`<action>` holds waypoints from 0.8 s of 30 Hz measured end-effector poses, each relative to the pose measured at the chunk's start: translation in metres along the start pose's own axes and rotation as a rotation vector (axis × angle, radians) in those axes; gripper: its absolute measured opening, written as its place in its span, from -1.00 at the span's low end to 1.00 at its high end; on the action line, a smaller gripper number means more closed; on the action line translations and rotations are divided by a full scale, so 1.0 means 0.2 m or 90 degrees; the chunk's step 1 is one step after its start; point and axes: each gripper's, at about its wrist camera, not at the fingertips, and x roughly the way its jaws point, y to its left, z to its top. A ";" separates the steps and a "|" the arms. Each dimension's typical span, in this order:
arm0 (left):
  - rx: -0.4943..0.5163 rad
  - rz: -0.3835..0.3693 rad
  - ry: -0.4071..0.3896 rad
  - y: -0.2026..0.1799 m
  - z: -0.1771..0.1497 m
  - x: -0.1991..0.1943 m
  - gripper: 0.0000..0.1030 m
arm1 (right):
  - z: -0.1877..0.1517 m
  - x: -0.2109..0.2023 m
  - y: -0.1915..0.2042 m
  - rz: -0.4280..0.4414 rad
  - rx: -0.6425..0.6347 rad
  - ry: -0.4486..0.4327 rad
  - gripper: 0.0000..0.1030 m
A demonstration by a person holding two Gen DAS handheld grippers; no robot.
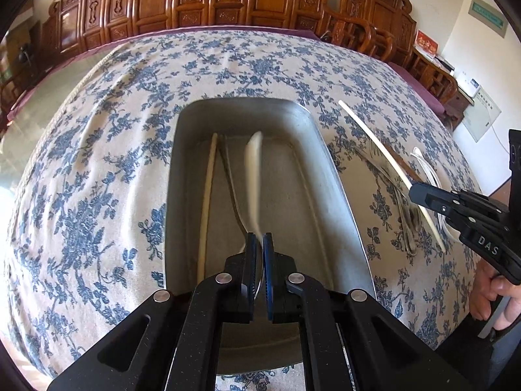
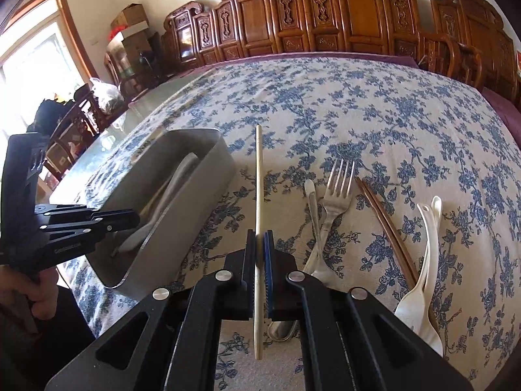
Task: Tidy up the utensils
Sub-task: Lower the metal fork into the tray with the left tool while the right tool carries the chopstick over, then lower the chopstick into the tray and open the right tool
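Observation:
My left gripper (image 1: 259, 239) is shut on a white plastic spoon (image 1: 254, 169), which it holds inside the metal tray (image 1: 329, 176). A pale chopstick (image 1: 208, 189) and a metal utensil (image 1: 232, 189) lie on the tray's floor beside the spoon. My right gripper (image 2: 259, 238) is shut on a second pale chopstick (image 2: 259, 182) and holds it above the floral cloth, just right of the tray (image 2: 202, 189). The right wrist view also shows the left gripper (image 2: 130, 220) at the tray's near end. In the left wrist view the right gripper (image 1: 416, 192) appears at the right with its chopstick (image 1: 368, 130).
On the cloth right of the tray lie a metal fork (image 2: 338, 189), a metal spoon (image 2: 311, 195), a pair of brown chopsticks (image 2: 384, 228) and two white plastic spoons (image 2: 423, 260). Carved wooden chairs (image 2: 325, 16) line the table's far edge. A hand (image 1: 498, 296) grips the right tool.

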 end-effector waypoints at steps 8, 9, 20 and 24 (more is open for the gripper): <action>-0.004 0.006 -0.023 0.04 0.02 -0.07 -0.94 | 0.00 -0.03 0.08 0.017 -0.005 -0.009 -0.88; -0.006 0.006 -0.027 0.05 0.02 -0.08 -0.94 | -0.01 -0.04 0.10 0.018 -0.006 -0.010 -0.88; -0.014 0.027 -0.073 0.13 0.05 -0.21 -0.94 | 0.09 -0.07 0.28 0.058 0.017 -0.035 -0.88; -0.018 0.036 -0.087 0.17 0.05 -0.24 -0.93 | 0.13 -0.03 0.37 0.069 0.021 -0.029 -0.88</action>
